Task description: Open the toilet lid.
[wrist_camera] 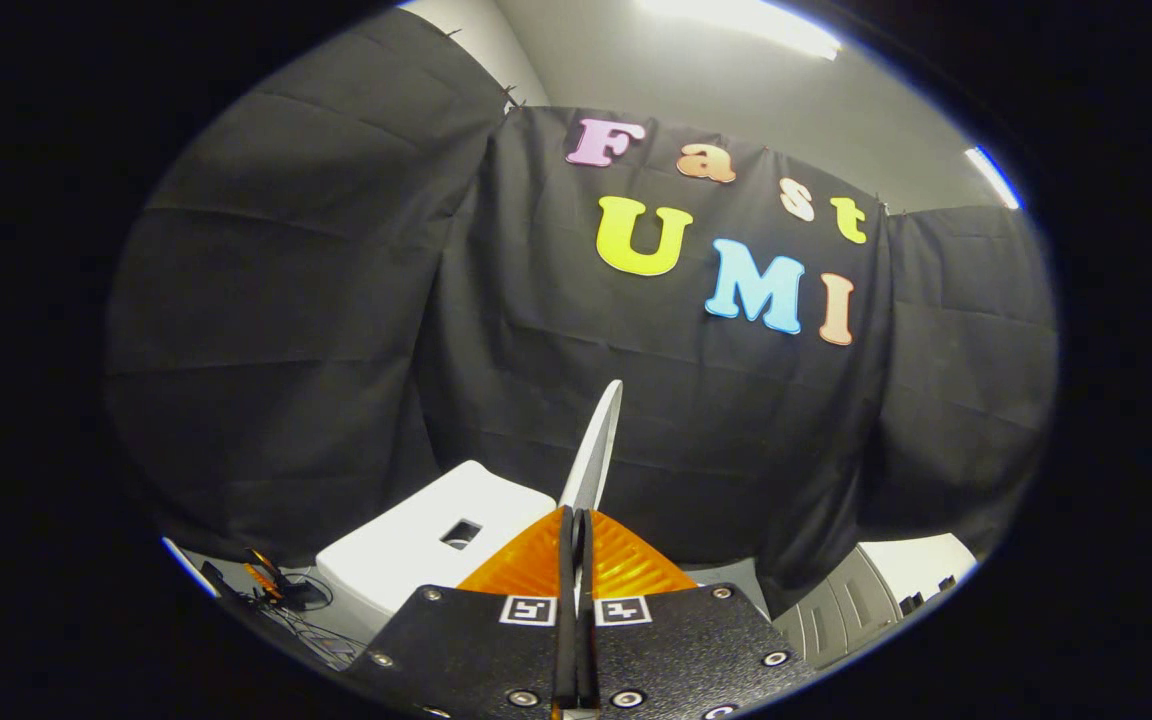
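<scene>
Although the pinch point itself was hidden behind the tips, the gripper (576, 518) in the lower middle of the frame had its two fingers (528, 562) drawn almost together, only a thin dark slit between them, and they appeared to be clamped on the near edge of the toilet lid (596, 445). That lid showed edge-on as a slim pale blade, springing from between the fingertips and running up and slightly to the right toward the centre of the frame, against the black cloth wall (316, 300). Its long axis therefore lay nearly in line with the fingers, pointing forward and away from them, and the lid stood steeply raised, not flat. Just left of the fingers, in the lower left of the frame, sat a white boxy cistern (406, 548) with a small rectangular opening in its top; the lid leaned toward neither side clearly, though the cistern seemed the surface it had to come to rest against. Judged from this, the task looked far along, and the coming move would call for carrying the edge onward along that same line before letting go.
</scene>
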Demonstrator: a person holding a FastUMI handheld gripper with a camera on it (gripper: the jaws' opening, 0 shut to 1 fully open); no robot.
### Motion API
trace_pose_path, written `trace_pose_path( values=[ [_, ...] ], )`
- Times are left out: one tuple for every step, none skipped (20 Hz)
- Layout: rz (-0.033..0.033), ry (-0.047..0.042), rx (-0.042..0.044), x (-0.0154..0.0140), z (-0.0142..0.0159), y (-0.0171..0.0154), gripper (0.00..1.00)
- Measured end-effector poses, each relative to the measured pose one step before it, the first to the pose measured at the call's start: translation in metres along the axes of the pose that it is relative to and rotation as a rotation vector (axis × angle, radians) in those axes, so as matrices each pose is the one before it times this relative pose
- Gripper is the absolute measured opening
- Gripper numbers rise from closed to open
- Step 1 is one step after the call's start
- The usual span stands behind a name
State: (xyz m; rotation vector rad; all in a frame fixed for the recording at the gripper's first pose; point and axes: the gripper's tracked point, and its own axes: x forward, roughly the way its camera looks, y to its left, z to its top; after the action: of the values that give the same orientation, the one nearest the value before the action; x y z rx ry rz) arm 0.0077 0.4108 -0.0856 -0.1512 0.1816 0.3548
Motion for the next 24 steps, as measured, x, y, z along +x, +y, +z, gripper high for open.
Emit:
trace_pose_path(
  values=[
    [0.00672, -0.00212, -0.00036, 0.00033, 0.00082, 0.00838, 0.00],
    [0.00669, -0.00008, 0.00109, 0.00116, 0.00067, 0.00639, 0.00],
    [0.01796, 0.00157, -0.00276, 0.00200, 0.00097, 0.00669, 0.00],
    [0.01990, 0.00013, -0.01258, 0.00076, 0.00143, 0.00866, 0.00],
    [0.01723, 0.00081, -0.00790, 0.00215, 0.00117, 0.00902, 0.00],
    [0.01183, -0.00061, 0.00370, 0.00133, 0.00045, 0.00511, 0.00],
    [0.00867, 0.00142, 0.01092, 0.00151, -0.00153, 0.00486, 0.00],
    [0.00187, 0.00048, 0.01288, 0.00117, 0.00027, 0.00245, 0.00],
    [0.00213, 0.00156, 0.01946, 0.00248, 0.00039, 0.00218, 0.00],
    [0.00757, 0.00213, 0.02435, 0.00136, -0.00005, 0.00326, 0.01],
    [0.00538, 0.00202, 0.01831, 0.00134, -0.00005, 0.00355, 0.02],
    [0.00369, 0.00046, 0.00820, 0.00089, 0.00068, 0.00167, 0.02],
    [0.00178, -0.00239, -0.00659, 0.00005, 0.00186, 0.00226, 0.02],
    [0.00514, 0.00081, -0.00961, -0.00068, 0.00041, 0.00173, 0.03],
    [0.00048, -0.00448, -0.00883, 0.00042, 0.00013, 0.00136, 0.03],
    [0.00347, -0.00067, -0.00317, -0.00100, -0.00043, 0.00094, 0.04],
    [0.00878, 0.00019, 0.00264, 0.00073, -0.00115, 0.00088, 0.05],
    [0.01993, 0.00490, 0.02517, 0.00063, -0.00047, -0.00024, 0.06],
    [0.03878, 0.00759, 0.06366, -0.00003, -0.00274, 0.00493, 0.10],
    [0.03933, 0.00467, 0.08026, -0.00116, 0.00441, 0.00279, 0.15],
    [0.05036, -0.00642, 0.07227, -0.00086, 0.00342, 0.00416, 0.30],
    [0.02383, -0.01788, 0.05508, -0.00130, 0.00423, -0.00093, 0.45],
    [-0.00169, -0.02707, 0.03576, -0.00448, 0.00405, -0.00677, 0.60],
    [-0.00385, -0.01491, 0.03125, -0.00386, 0.00803, -0.00726, 0.76]
  ],
)
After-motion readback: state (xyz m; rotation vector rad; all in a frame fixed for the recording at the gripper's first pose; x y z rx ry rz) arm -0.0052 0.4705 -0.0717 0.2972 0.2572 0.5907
